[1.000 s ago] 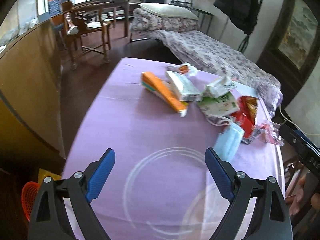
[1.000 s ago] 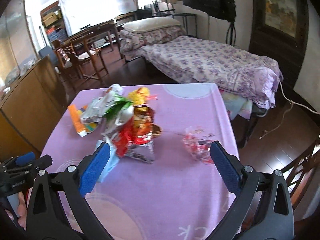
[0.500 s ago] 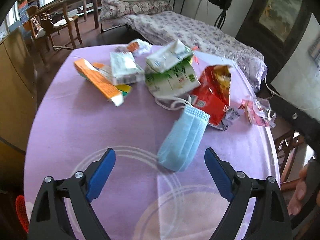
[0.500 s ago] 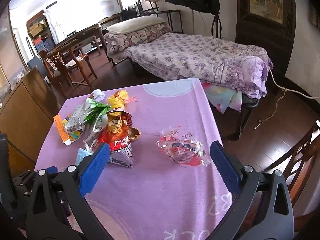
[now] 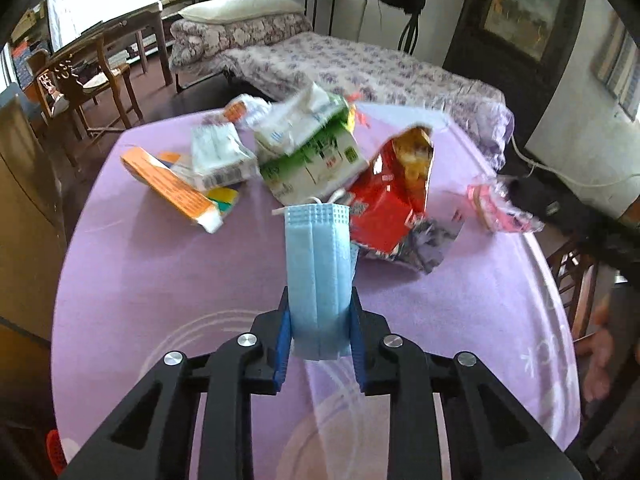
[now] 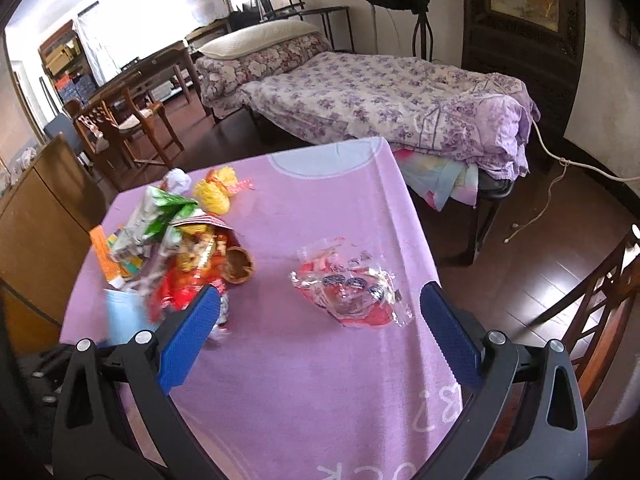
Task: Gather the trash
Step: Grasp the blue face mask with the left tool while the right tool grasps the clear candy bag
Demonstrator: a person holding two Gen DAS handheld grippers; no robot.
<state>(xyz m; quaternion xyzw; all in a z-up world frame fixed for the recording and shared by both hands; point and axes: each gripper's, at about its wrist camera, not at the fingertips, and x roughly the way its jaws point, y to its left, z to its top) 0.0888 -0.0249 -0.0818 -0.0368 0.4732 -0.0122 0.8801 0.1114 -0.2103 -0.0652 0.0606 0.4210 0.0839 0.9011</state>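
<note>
My left gripper (image 5: 319, 330) has just been closing and now pinches the blue mask (image 5: 318, 264); its trailing earloop may snag the red snack bag (image 5: 394, 196). Right gripper (image 6: 320, 336) gapes empty.

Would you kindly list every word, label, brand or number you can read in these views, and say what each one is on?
None can be read for certain.
Tablecloth: large white letters near its front edge, upside down and cut off.
Green and white carton: print blurred.
White box: barcode and text too small.
Orange box: print too small.
Red snack bag: print illegible.
Clear wrapper: round logos too small.
</note>
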